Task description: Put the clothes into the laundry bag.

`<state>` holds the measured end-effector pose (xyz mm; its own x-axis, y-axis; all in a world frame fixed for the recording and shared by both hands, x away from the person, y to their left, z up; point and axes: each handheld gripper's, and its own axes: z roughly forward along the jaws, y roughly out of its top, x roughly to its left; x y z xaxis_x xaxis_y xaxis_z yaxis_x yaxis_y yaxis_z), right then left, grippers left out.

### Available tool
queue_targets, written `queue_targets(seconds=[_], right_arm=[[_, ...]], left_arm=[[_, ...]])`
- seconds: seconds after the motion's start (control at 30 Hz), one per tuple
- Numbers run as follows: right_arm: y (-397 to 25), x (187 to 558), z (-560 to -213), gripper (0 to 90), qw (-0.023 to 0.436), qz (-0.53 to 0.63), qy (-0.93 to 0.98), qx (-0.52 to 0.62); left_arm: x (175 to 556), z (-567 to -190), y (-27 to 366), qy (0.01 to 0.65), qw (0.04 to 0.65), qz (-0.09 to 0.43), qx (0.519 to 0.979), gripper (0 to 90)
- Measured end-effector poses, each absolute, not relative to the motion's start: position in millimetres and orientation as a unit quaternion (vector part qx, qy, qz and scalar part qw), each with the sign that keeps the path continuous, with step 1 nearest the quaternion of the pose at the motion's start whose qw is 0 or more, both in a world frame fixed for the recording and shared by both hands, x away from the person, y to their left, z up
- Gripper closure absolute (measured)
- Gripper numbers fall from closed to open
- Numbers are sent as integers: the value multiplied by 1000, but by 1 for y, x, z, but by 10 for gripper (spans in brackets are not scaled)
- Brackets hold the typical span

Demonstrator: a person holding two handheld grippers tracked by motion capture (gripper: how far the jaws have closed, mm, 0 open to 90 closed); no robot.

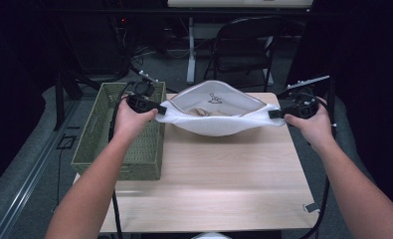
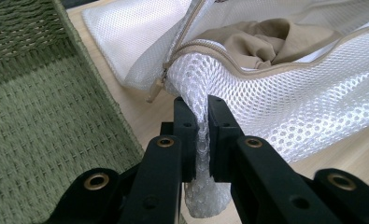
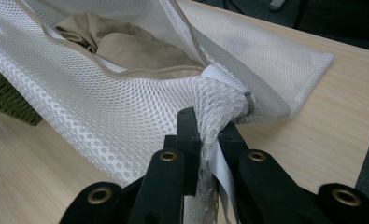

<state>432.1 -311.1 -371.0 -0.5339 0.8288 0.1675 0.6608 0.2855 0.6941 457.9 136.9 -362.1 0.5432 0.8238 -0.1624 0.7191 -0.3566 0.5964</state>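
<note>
The left tool (image 1: 160, 109) and the right tool (image 1: 272, 114) each pinch one end of a white mesh bag (image 1: 219, 122), holding it stretched between them over the far half of the tabletop (image 1: 224, 179). In the left gripper view the jaws are clamped tight on a bunched corner of mesh (image 2: 200, 135), just below the zipper's end (image 2: 156, 88); in the right gripper view the jaws grip the opposite corner (image 3: 210, 126) the same way. The bag's mouth gapes upward, and a tan cloth (image 3: 126, 46) lies inside it, also visible in the left gripper view (image 2: 261, 39). The bag's far flap appears to rest on the tabletop, while the near side sags in a curve between the two tools.

The step in hand looks like carrying or spreading the loaded bag by its two ends. A green woven basket (image 1: 129, 139) stands on the tabletop's left edge, just beside the left tool. If the bag is meant for the basket, the next move calls for both hands to travel left together, keeping the mouth up so the cloth stays inside, and lifting enough to clear the basket's rim (image 2: 93, 88).
</note>
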Motion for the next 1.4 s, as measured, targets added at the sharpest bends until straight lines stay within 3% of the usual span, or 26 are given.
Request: queue_targets(seconds=[0.53, 1.4], right_arm=[[-312, 431, -351, 839, 154, 377, 790, 459], [-316, 435, -332, 840, 171, 377, 784, 462]], left_arm=[[453, -341, 137, 466, 327, 110, 815, 848], [457, -323, 135, 463, 335, 121, 812, 852]])
